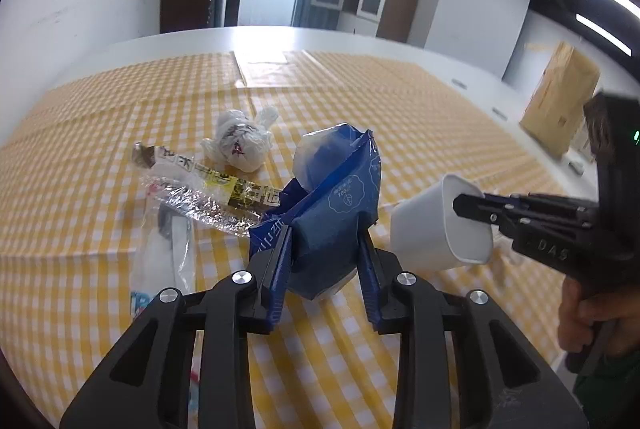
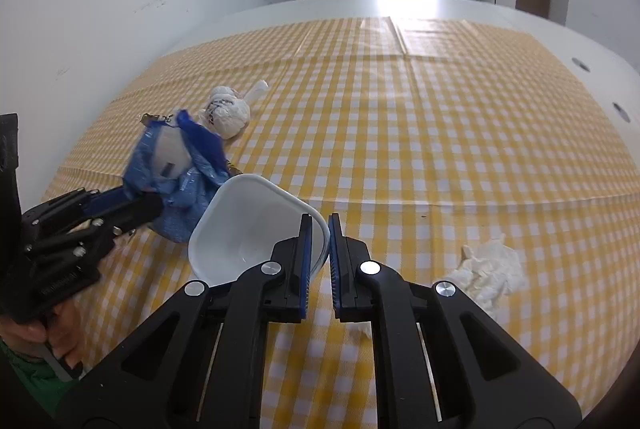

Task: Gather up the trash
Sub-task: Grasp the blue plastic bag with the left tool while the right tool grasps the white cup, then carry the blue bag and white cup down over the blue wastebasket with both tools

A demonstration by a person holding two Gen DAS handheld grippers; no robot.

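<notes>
left gripper [image 1: 324,249] fingers clenched on crumpled blue wrapper [image 1: 336,197], held above the checked surface [image 1: 420,117]. right gripper [image 2: 318,249] fingers pinch rim of tilted white cup [image 2: 248,225], just beside the wrapper. beyond: clear plastic wrapper [image 1: 200,201], knotted white bag [image 1: 240,143]. crumpled tissue [image 2: 490,275] lies right.
</notes>
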